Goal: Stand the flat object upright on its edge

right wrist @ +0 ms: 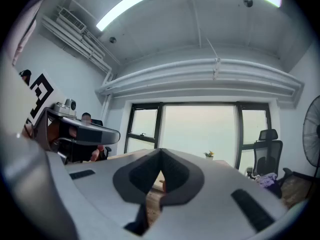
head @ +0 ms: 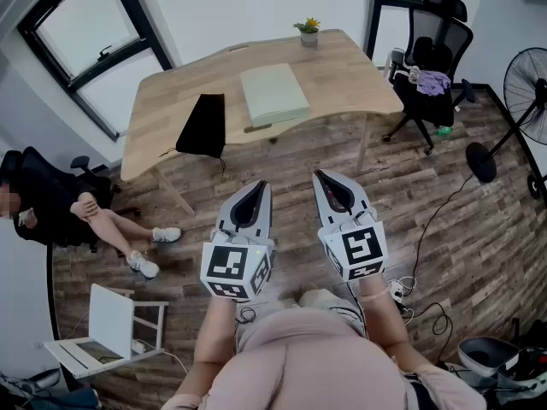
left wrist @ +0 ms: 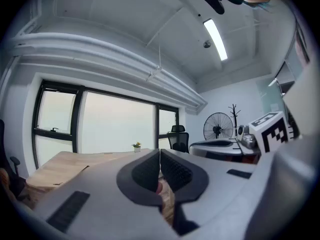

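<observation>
A flat pale-green book-like object [head: 274, 94] lies on the wooden table [head: 179, 92] across the room, well ahead of both grippers. My left gripper [head: 261, 185] and right gripper [head: 320, 177] are held side by side over the floor, short of the table, both shut with nothing between the jaws. In the left gripper view the left gripper [left wrist: 159, 152] has its jaws pressed together and the table [left wrist: 60, 164] shows beyond. Over the closed right gripper [right wrist: 160, 153] the right gripper view looks level toward the windows.
A black bag [head: 203, 125] hangs over the table's front edge and a small potted plant [head: 308, 32] stands at its back. An office chair [head: 432, 67] and a floor fan [head: 526, 88] are at the right. A seated person [head: 77, 216] and a white chair [head: 107, 327] are at the left. Cables [head: 427, 293] lie on the floor.
</observation>
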{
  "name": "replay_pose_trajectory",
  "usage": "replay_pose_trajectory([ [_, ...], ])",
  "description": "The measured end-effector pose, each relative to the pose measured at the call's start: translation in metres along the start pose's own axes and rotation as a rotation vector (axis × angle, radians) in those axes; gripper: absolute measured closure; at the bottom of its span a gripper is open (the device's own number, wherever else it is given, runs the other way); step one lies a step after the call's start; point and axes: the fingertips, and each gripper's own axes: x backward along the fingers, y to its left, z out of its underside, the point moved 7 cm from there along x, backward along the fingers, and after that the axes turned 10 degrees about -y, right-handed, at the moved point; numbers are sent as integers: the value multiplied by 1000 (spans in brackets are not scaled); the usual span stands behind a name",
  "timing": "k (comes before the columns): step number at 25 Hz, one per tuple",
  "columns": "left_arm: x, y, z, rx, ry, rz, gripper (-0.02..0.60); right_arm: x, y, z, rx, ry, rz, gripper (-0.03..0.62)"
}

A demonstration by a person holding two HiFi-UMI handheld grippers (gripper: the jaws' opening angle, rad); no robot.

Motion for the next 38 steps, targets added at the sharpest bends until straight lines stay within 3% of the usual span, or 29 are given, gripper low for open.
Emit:
replay_pose_trajectory([
  [9, -9, -3, 1, 4, 0, -4, 569, 5, -11, 0, -14, -18, 43, 594],
  [24, -43, -30, 13, 5, 17, -42, 569, 7, -47, 15, -32, -35, -13, 594],
  [38, -77, -9, 21, 11, 29, -47, 569, -30, -64, 28, -44, -37, -29, 594],
])
